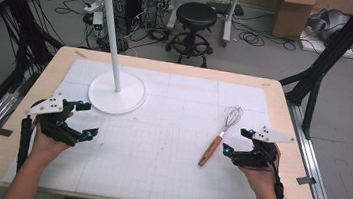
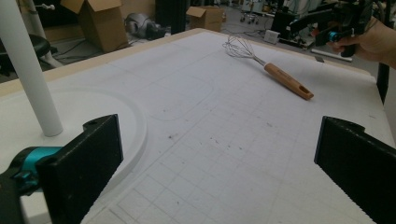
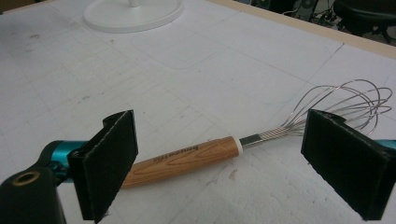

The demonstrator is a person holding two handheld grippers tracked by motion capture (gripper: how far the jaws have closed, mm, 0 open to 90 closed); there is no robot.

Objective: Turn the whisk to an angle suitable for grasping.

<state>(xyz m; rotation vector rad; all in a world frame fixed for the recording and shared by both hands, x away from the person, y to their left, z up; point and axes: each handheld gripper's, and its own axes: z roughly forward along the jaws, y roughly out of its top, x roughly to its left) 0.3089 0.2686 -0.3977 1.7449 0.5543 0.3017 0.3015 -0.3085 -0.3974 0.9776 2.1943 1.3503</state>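
White gridded mat (image 1: 159, 143) | whisk (image 1: 221, 135) lying flat | right gripper (image 1: 238, 141) spread, apparently just beside it | left gripper (image 1: 85, 118) spread, empty

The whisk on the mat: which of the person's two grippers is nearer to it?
Right. The right gripper sits open just beside the whisk; the left gripper is across the mat, near the white stand base.

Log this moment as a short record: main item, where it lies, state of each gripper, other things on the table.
item: whisk, wooden handle, wire head
position: lying flat on the white mat, right half, wire end pointing away from the person
right gripper: open, fingers apart, beside the whisk handle, not touching it
left gripper: open, holding nothing, near the stand
other: white stand with round base and upright pole, far left of the mat
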